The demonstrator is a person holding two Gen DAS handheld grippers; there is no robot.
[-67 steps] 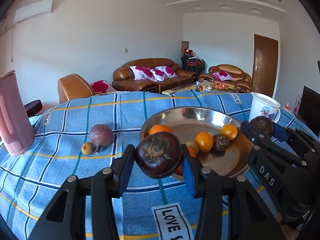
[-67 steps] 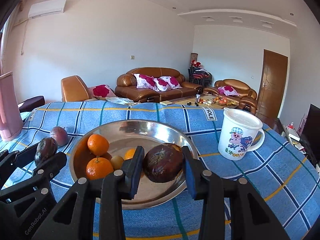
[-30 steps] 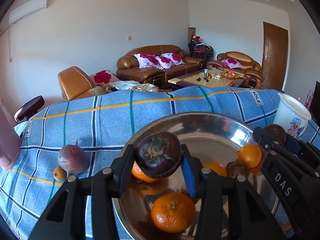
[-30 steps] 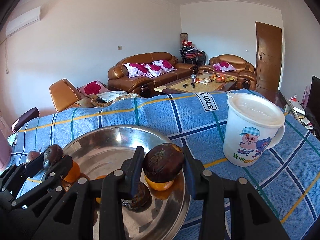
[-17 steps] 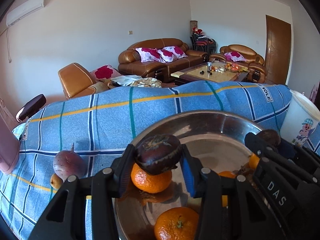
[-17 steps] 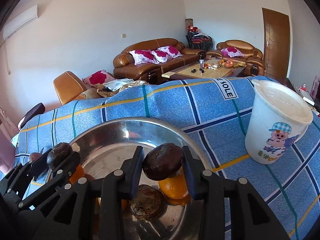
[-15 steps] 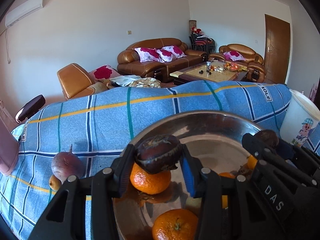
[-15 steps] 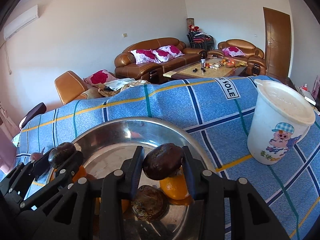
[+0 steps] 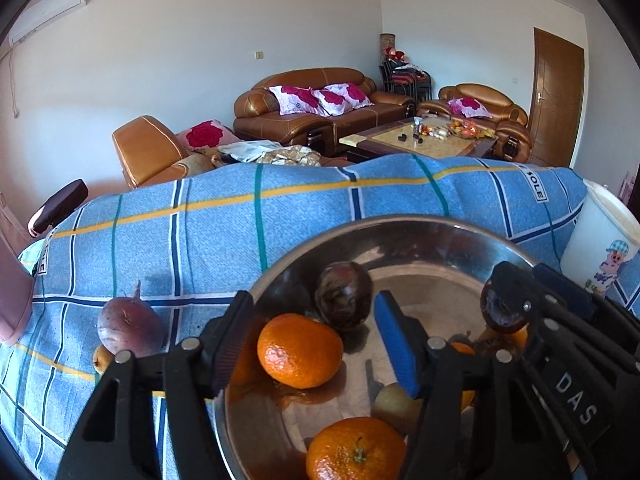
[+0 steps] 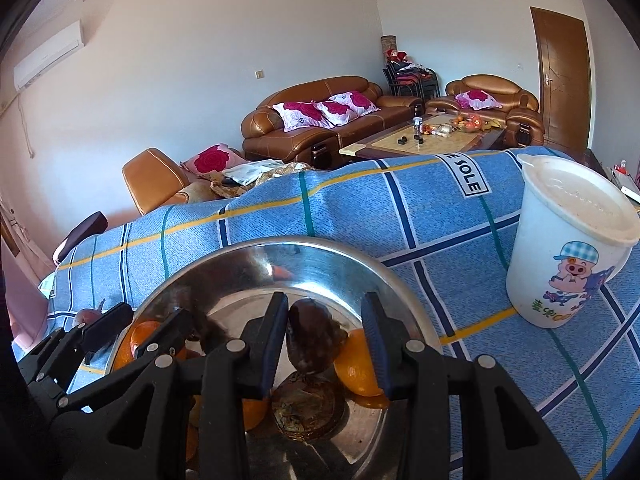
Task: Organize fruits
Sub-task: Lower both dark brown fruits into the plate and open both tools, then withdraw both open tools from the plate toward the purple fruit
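Holding the left gripper (image 9: 312, 308) low over the near part of the steel bowl (image 9: 400, 222), having just been opening its jaws. Gripping nothing now: leaving the dark round fruit (image 9: 344, 296) loose between the spread pads, touching neither, resting inside the bowl just behind a front orange (image 9: 300, 350). Showing a nearer orange (image 9: 354, 450) and a small pale fruit (image 9: 394, 402) lower down in the bowl, closest to the camera.

Keeping the right gripper (image 10: 324, 304) over the right side of the bowl, its jaws also having just been parting a little. Letting the second dark fruit (image 10: 314, 336) lean on the left pad only, standing clear of the right pad, so not clamping it. Hanging above a wrinkled brown fruit (image 10: 306, 406) and an orange segment of peel-coloured fruit (image 10: 358, 364) on the bowl's floor.

Lying left of the bowl on the blue checked cloth (image 9: 200, 240): a reddish root (image 9: 128, 328) touching a small yellow fruit (image 9: 100, 358). Standing right of the bowl, apart from it: a white lidded cup (image 10: 572, 248). Sitting well beyond the bowl: brown sofas (image 9: 320, 108) around a coffee table (image 9: 420, 140).
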